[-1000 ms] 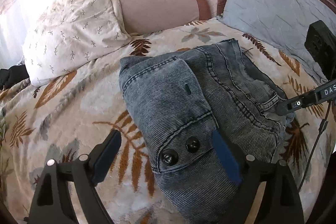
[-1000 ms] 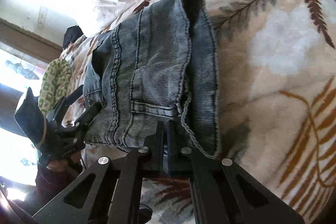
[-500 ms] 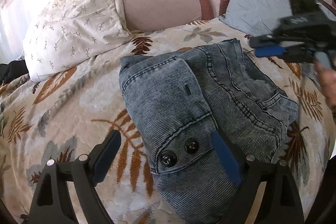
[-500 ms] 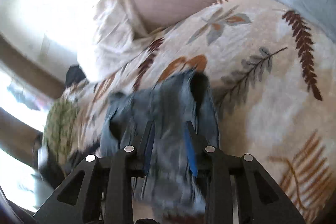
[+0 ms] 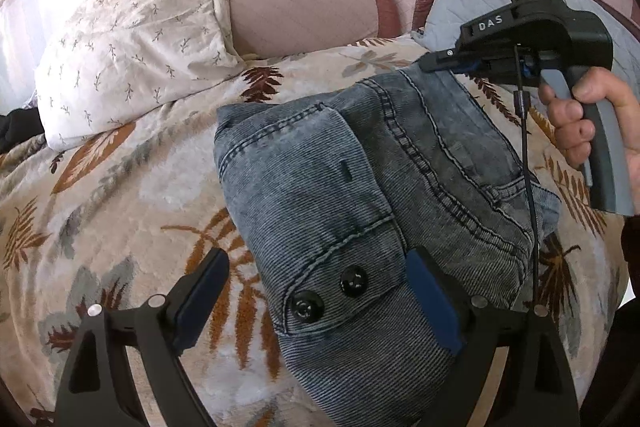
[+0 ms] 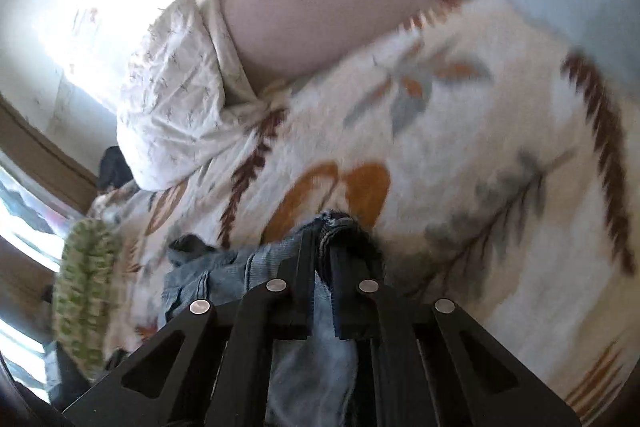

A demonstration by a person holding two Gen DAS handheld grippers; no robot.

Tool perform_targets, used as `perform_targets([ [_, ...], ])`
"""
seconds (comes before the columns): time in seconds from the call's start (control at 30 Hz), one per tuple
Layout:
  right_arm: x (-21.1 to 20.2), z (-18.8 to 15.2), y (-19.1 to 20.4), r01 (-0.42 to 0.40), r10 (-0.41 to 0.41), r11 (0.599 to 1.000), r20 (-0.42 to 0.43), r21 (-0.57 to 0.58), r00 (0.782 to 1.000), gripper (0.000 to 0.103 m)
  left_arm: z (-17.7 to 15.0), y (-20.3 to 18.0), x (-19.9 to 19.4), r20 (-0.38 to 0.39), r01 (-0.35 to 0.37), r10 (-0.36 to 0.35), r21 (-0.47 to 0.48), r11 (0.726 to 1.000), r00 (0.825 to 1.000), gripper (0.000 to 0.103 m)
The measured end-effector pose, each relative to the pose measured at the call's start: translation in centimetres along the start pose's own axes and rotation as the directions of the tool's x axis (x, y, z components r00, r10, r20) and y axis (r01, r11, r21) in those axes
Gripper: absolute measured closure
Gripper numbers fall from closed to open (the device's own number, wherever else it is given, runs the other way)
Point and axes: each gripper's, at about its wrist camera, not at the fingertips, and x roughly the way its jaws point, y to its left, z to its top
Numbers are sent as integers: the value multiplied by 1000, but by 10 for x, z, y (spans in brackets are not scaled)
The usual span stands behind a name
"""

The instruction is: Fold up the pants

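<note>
My right tongs (image 6: 324,259) are closed on the far edge of the folded pants (image 5: 360,211); my left tongs (image 5: 316,287) stand wide open over the bed (image 5: 120,195).

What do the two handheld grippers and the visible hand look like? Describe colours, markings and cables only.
Left gripper: black angular frame with silver rivets and blue pads on its fingers. Right gripper: black body with white "DAS" lettering, grey handle, blue inner parts and a thin black cable hanging from it. In its own view its frame is likewise black with silver rivets. The right hand is bare; no sleeve is clearly visible.
</note>
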Motion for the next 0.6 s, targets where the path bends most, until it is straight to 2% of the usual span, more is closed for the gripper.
perform_targets([
  [0.13,20,4,8,88,-89,994,-1,-72,996,98,-1,2,1,-1,16,-16,-24,1000,1000,10],
  [0.17,34,3,4,128,-131,988,-25,-86,991,99,-2,2,2,0,19,-19,-26,999,1000,9],
  [0.27,66,-5,-11,161,-169,984,-117,-80,979,101,-2,1,3,1,20,-20,-26,999,1000,9],
  [0.43,59,-4,-18,127,-133,991,-124,-51,983,100,-1,2,-1,-9,19,-19,-16,1000,1000,9],
  [0.53,38,-3,-22,87,-87,996,-103,-1,991,89,2,0,-11,4,11,-11,24,1000,1000,9],
  [0.57,25,-2,-24,65,-62,997,-93,30,994,78,3,0,-14,12,8,-9,37,999,1000,9],
  [0.6,15,-3,-25,40,-36,998,-79,49,996,71,5,0,-19,25,5,-6,46,999,1000,9],
])
